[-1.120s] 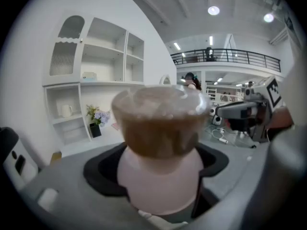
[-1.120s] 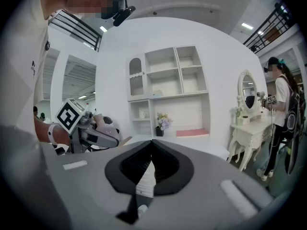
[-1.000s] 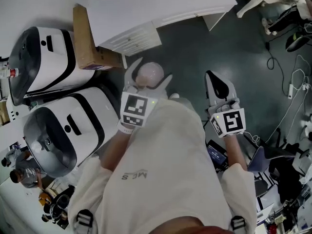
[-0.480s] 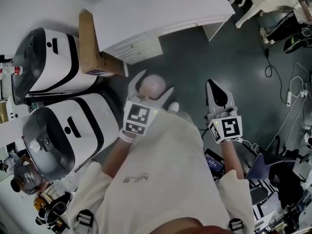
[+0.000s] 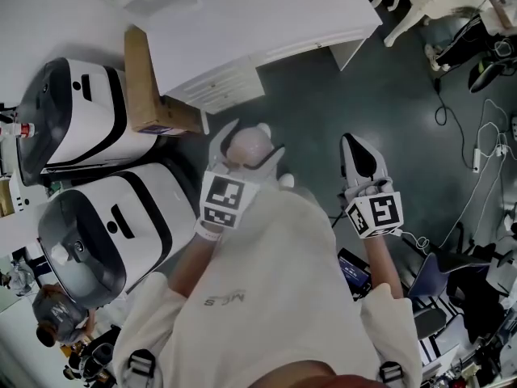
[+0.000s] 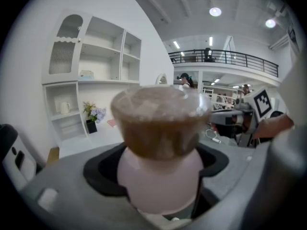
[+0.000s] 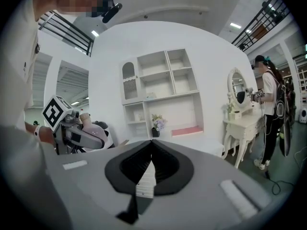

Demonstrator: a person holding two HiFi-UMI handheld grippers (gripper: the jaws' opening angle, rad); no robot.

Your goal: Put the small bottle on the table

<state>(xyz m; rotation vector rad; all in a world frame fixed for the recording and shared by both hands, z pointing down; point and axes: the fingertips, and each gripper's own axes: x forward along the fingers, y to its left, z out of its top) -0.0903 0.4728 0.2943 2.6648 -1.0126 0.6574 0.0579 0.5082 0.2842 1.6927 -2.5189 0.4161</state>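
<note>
Step in hand: carrying the small bottle (image 6: pixel 160 176) toward the white counter (image 5: pixel 266 14), as I judge it.
Bottle location: upright between the jaws of the left gripper (image 5: pixel 252 140), in the air above the dark floor (image 5: pixel 323 95), short of the counter's edge.
Left gripper: clenched on the bottle's pink belly, below the clear cap (image 6: pixel 160 114).
Right gripper (image 5: pixel 361 156): jaws pressed together, nothing between them.
Doing it well: keep the bottle upright, bring it over a bare part of the counter, lower until the base sits flat, and only then let go. The rounded belly could roll if tipped.
Writing: none legible on the bottle. The shirt print (image 5: pixel 222 297) is too blurred to read. The gripper cubes (image 5: pixel 222 200) carry square markers only.
</note>
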